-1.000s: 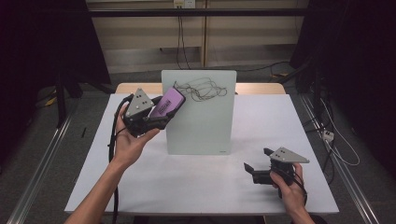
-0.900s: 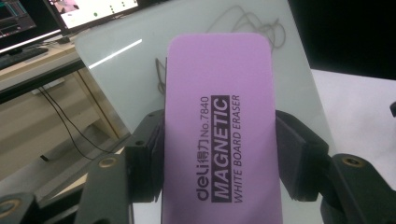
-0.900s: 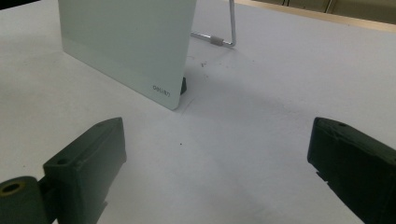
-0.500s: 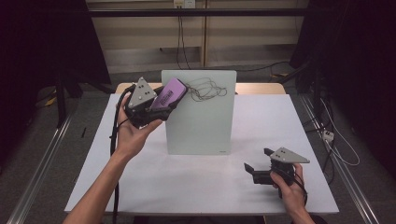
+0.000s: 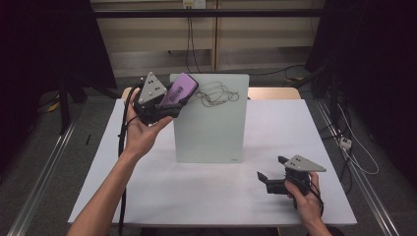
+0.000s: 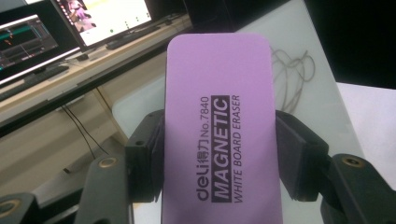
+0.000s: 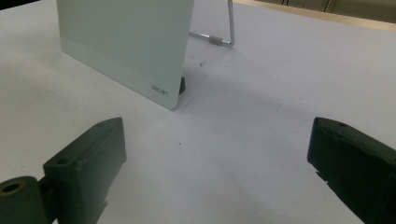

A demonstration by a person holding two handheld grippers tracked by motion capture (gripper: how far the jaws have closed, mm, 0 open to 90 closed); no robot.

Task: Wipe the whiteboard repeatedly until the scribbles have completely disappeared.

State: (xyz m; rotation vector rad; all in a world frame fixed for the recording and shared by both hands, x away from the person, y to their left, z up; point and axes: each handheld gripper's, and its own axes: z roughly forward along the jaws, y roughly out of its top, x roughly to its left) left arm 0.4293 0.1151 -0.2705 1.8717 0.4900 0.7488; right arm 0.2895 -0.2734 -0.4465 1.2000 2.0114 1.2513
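Left gripper point(image 5: 169, 101): clamped on the purple eraser point(image 6: 223, 135), pads pressing both long edges; raised at the board's upper left corner.
Eraser: lifted off the table, tilted, far end at the top left edge of the whiteboard point(image 5: 211, 123); printed face reads "MAGNETIC WHITE BOARD ERASER".
Whiteboard: standing upright mid-table on a wire stand point(image 7: 219, 37); black scribble point(image 5: 215, 94) near its top edge, just right of the eraser.
Right gripper point(image 5: 268, 178): jaws spread wide, nothing between them; resting low on the white table point(image 5: 147, 196), near the front right, well apart from the board.
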